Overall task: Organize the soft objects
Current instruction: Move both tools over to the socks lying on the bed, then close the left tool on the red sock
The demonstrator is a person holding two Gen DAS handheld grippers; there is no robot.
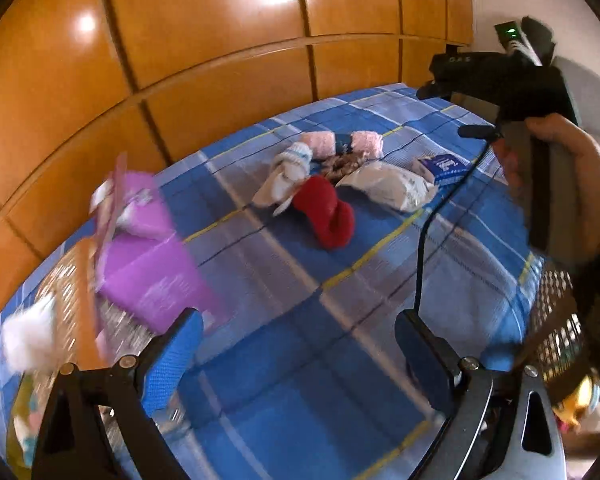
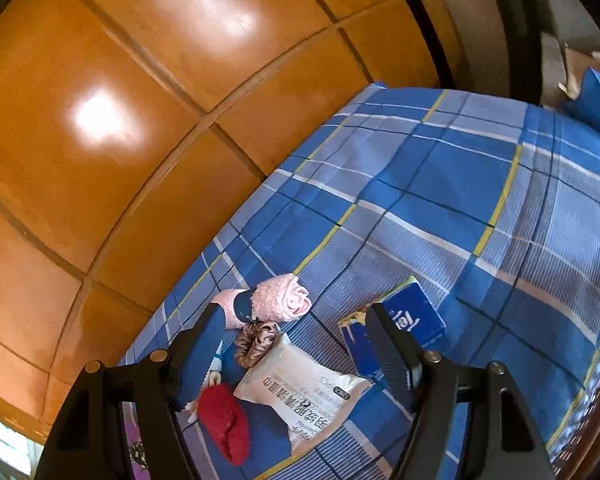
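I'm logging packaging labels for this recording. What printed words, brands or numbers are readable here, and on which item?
"Tempo", partly hidden and upside down: blue tissue pack.
"PCS", beside Chinese characters and small English too blurred to read: white wipes pack.
"DAS", faint: right gripper's black body.
Purple package: print too blurred.

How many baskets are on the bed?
2. A light wicker basket sits at the left edge holding a purple packet; a dark mesh basket sits at the right edge. Others may be out of view.
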